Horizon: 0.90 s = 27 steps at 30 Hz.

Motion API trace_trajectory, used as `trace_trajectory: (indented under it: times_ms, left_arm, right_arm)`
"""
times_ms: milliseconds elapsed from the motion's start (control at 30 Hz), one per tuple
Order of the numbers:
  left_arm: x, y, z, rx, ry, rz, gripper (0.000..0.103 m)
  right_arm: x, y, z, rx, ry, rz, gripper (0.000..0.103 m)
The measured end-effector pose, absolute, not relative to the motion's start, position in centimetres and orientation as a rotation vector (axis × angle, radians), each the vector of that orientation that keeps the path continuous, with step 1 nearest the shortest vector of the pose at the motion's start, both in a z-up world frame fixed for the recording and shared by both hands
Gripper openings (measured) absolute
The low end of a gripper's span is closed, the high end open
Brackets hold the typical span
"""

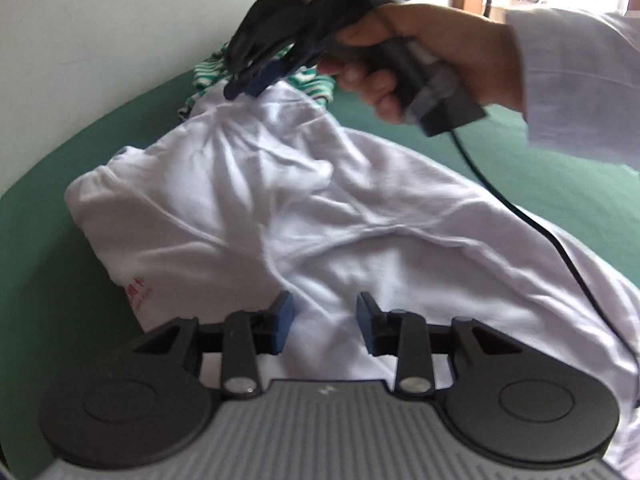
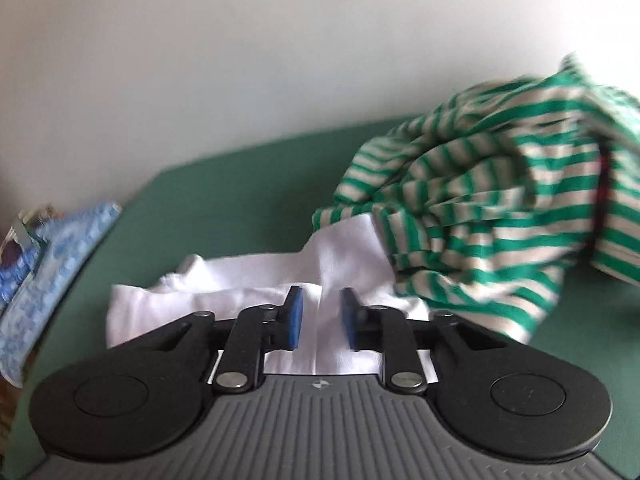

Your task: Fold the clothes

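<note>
Two tools worked over a crumpled white garment (image 1: 320, 216) on the green bench (image 1: 36, 240). Left tool (image 1: 325, 326) stood partly open, pads apart, cloth lying between them untouched. Right tool (image 2: 321, 318) was also parted around a raised fold, no pad visibly pressing. Behind lay a green-striped garment (image 2: 480, 208), blurred, its far edge cut off. Red print (image 1: 138, 290) on the white cloth was unreadable.
</note>
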<state>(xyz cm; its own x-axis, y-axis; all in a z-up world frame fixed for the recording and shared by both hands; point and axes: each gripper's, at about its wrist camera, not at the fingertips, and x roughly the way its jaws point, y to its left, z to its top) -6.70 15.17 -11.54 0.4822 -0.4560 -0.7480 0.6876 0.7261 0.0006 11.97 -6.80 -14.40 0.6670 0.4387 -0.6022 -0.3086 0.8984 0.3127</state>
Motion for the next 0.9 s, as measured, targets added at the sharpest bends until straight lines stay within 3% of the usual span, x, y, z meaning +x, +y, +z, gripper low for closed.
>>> trace_trajectory:
  times_ms: [167, 300, 400, 900]
  left_arm:
    - [-10.2, 14.9, -12.0, 0.304, 0.85, -0.758, 0.041]
    - [-13.1, 15.9, -12.0, 0.322, 0.865, -0.793, 0.048]
    - [-14.8, 17.3, -11.7, 0.286, 0.903, -0.824, 0.048]
    - [-22.1, 20.6, -12.5, 0.11, 0.925, -0.879, 0.064]
  right_arm:
    - [7.4, -5.9, -15.8, 0.194, 0.902, 0.579, 0.024]
    - [6.2, -6.5, -17.1, 0.15, 0.916, 0.461, 0.005]
    - [4.6, -6.8, -16.1, 0.19, 0.903, 0.429, 0.016]
    - [-6.0, 1.8, -15.5, 0.047, 0.902, 0.712, 0.017]
